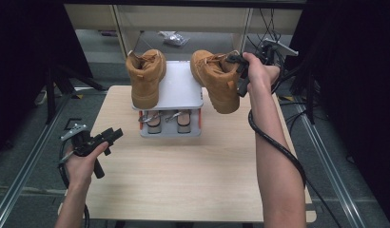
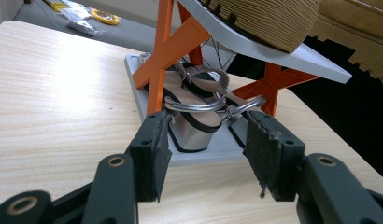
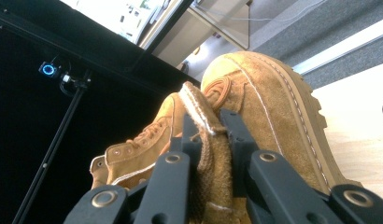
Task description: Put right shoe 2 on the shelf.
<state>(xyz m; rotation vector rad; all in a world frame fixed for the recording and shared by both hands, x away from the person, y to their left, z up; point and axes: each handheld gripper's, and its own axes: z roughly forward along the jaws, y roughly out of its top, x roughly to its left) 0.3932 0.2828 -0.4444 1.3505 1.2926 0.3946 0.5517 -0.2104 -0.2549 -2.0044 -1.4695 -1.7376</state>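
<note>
I see matt tan suede on the held boot [image 3: 269, 107] and on the second boot [image 1: 146, 76] — ridged rubbery soles under both. The rack's top shelf [image 1: 181, 88] looks like smooth grey plastic on glossy orange struts [image 2: 164, 60]. The sandals [image 2: 199, 119] have shiny metallic straps. The table [image 1: 183, 175] is pale wood-grain, matt.

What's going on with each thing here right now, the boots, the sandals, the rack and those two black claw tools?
Right boot: held off the rack, tilted.
Left boot: standing on the rack's top shelf.
Sandals: lying on the lower shelf.
Rack: upright on the table.
Right gripper: shut on the right boot's collar.
Left gripper: open, empty.
</note>
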